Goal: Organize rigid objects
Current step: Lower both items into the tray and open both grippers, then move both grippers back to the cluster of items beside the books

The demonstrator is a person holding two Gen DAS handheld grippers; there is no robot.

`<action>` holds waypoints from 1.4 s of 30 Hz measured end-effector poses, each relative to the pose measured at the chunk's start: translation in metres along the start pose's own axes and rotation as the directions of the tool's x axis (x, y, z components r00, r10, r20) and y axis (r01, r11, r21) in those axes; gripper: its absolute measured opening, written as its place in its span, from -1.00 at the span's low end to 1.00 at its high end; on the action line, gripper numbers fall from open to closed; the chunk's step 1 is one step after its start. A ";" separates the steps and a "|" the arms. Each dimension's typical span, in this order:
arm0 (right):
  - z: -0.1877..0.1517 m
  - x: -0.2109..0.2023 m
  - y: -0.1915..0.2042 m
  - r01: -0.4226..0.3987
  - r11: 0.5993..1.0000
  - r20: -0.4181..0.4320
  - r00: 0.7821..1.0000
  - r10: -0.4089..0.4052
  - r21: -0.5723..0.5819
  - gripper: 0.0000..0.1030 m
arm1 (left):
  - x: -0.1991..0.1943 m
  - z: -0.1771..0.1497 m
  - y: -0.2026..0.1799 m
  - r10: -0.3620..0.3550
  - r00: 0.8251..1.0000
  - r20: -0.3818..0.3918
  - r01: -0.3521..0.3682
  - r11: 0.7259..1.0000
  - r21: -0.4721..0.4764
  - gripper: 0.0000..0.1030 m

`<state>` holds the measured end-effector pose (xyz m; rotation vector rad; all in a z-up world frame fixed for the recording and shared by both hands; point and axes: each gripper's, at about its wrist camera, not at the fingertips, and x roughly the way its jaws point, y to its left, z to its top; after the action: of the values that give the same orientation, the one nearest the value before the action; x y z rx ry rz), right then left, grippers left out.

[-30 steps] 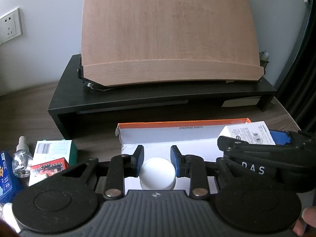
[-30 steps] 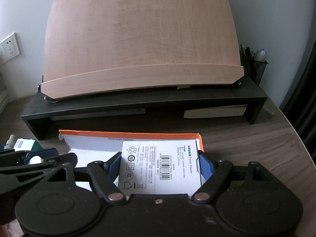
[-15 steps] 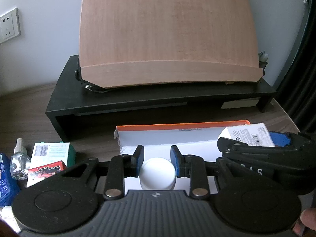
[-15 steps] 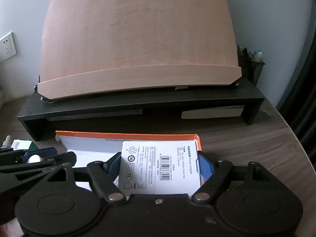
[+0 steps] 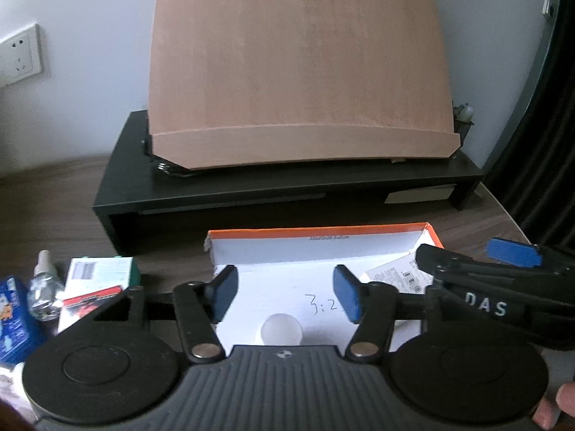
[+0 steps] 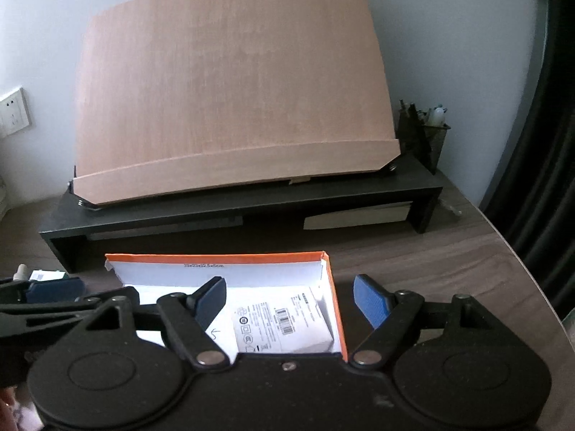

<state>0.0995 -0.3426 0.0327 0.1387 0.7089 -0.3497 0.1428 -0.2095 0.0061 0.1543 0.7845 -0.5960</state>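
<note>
The right tongs point(image 5: 481, 269) carried the letters "DAS", and "3:2" was handwritten on the floor of the orange box point(image 5: 323, 237). The left tongs point(image 5: 285, 296) were opening, the white ball point(image 5: 281, 329) lying free below them in the box. The right tongs stood wide and empty above the white labelled carton point(image 6: 280, 327), which lay in the box.

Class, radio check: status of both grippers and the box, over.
Left gripper jaws opening, white ball released in orange box. Right gripper open above adapter carton. Nothing obstructing.
</note>
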 end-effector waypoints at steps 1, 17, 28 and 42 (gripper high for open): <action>-0.001 -0.004 -0.001 -0.001 1.000 0.003 1.000 0.001 0.003 0.83 | -0.004 0.000 -0.001 0.011 1.000 0.001 -0.011 1.000 0.003 0.36; -0.029 -0.056 0.012 -0.041 0.999 0.013 0.999 0.041 0.005 0.92 | -0.059 -0.028 0.010 0.116 0.993 0.021 -0.115 0.993 -0.036 0.90; -0.055 -0.075 0.040 -0.078 0.996 -0.004 0.997 0.078 -0.048 0.92 | -0.085 -0.057 0.033 0.155 0.988 0.012 -0.153 0.983 -0.099 0.91; -0.075 -0.082 0.093 -0.189 0.975 -0.063 0.981 0.183 -0.115 0.92 | -0.116 -0.092 0.080 0.212 0.977 -0.008 -0.209 0.958 -0.196 0.91</action>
<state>0.0293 -0.2163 0.0314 0.0991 0.7608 -0.1236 0.0663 -0.0603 0.0160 0.0511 0.7978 -0.3151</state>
